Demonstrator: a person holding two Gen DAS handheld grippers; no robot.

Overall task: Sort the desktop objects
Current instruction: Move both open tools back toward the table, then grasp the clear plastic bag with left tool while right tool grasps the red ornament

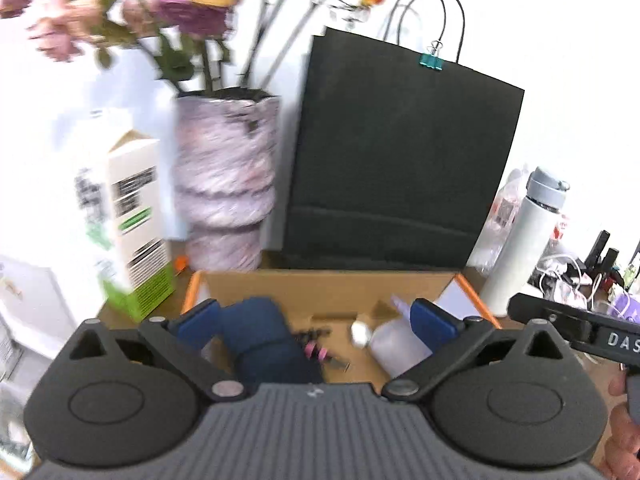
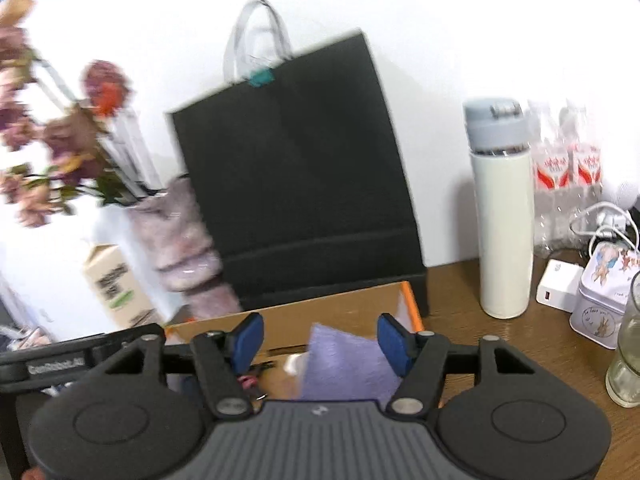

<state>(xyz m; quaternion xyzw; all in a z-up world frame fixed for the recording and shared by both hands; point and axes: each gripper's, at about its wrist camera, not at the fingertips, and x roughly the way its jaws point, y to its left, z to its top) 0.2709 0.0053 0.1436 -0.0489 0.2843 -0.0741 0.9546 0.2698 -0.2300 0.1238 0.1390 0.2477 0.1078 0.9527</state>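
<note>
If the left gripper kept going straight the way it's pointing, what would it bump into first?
Probably the things lying in the cardboard box: the left gripper points down into it, with open jaws, at the dark blue pouch and a clear bottle. Depth is hard to judge; the black bag stands farther back.

i hold the left gripper [image 1: 316, 320] above the cardboard box [image 1: 320, 284], jaws spread wide, blue pads clear of all contents. the right gripper [image 2: 320, 344] hangs over the box's right end, jaws parted, nothing pinched. a hand [image 1: 624, 432] grips the right gripper's handle, beside the box.
</note>
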